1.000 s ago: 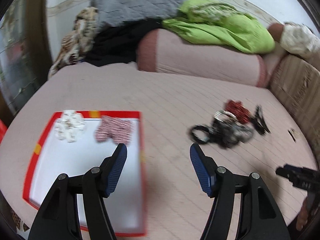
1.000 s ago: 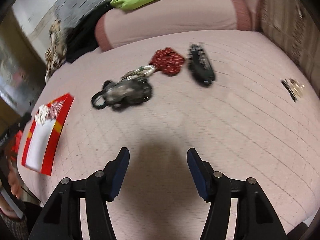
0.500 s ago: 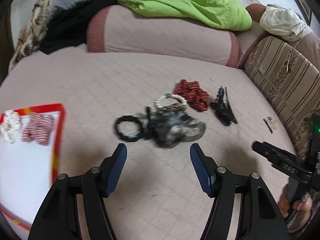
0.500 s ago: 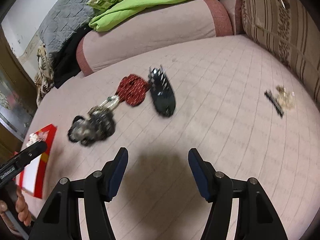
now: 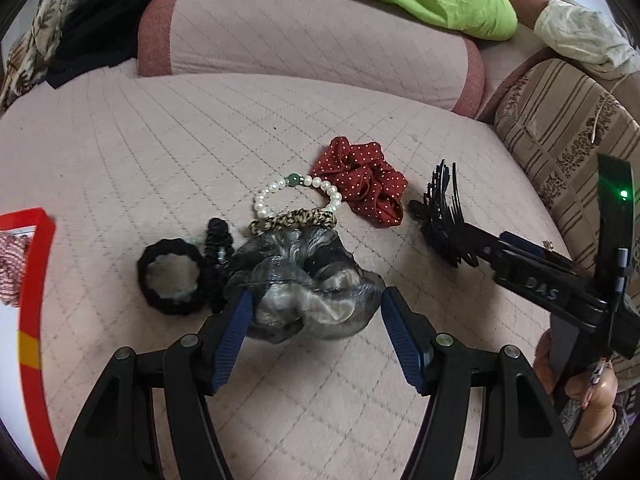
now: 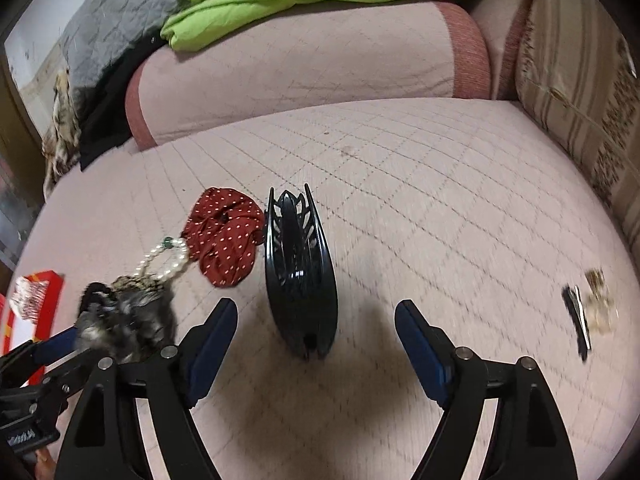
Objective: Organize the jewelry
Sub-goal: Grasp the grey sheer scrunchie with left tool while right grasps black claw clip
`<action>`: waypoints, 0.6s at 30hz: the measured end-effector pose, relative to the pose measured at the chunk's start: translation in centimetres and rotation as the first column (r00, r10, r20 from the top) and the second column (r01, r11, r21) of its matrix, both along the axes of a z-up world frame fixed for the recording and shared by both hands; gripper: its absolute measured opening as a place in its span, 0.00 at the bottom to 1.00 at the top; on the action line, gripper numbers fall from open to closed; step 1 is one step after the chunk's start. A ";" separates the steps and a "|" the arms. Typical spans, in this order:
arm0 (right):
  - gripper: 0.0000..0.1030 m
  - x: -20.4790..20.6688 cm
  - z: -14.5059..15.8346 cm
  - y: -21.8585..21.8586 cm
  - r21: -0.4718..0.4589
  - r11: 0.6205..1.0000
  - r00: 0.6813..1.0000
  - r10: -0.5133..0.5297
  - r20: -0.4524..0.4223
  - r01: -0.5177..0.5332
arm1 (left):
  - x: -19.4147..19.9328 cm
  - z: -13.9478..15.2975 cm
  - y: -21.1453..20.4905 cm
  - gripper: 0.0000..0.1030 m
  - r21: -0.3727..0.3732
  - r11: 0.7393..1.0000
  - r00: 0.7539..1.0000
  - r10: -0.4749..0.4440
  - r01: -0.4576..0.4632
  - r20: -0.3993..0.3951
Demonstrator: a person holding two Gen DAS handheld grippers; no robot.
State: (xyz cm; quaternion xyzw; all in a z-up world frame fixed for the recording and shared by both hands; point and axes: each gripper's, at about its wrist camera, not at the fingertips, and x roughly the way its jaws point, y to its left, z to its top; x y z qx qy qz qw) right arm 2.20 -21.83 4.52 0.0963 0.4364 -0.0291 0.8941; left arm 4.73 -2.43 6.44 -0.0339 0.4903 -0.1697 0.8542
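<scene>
Our left gripper (image 5: 314,316) gapes astride the grey scrunchie (image 5: 308,280); right gripper (image 6: 316,328), just widened, empty, faces the black claw clip (image 6: 298,276) lengthwise.

My left wrist camera looked steeply down, close over the grey scrunchie (image 5: 308,292); my right faced the black claw clip (image 6: 298,280). Both shared the red scrunchie (image 5: 362,184) beside it.

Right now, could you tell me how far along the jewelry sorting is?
Early. Done: a striped scrunchie lies in the red-rimmed tray. In hand: nothing; the open left gripper straddles the grey satin scrunchie, the open right gripper the black claw clip. Left: pearl bracelet, red dotted scrunchie, black hair ties.
</scene>
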 end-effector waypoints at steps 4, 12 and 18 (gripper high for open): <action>0.82 1.6 -1.0 0.2 -0.032 0.999 1.000 -0.006 -0.024 0.005 | 0.6 -0.5 -0.5 0.67 0.006 1.000 1.000 -0.002 0.003 -0.005; 0.69 2.7 -2.1 -0.3 -0.038 0.999 0.998 -0.027 -0.059 0.024 | 1.1 -1.2 -0.2 0.59 -0.019 1.000 0.999 0.016 -0.016 -0.036; 0.40 2.3 -2.1 -0.6 0.016 1.000 0.997 -0.024 -0.072 0.025 | 0.1 -0.8 0.1 0.22 -0.019 1.000 0.999 0.007 -0.008 -0.044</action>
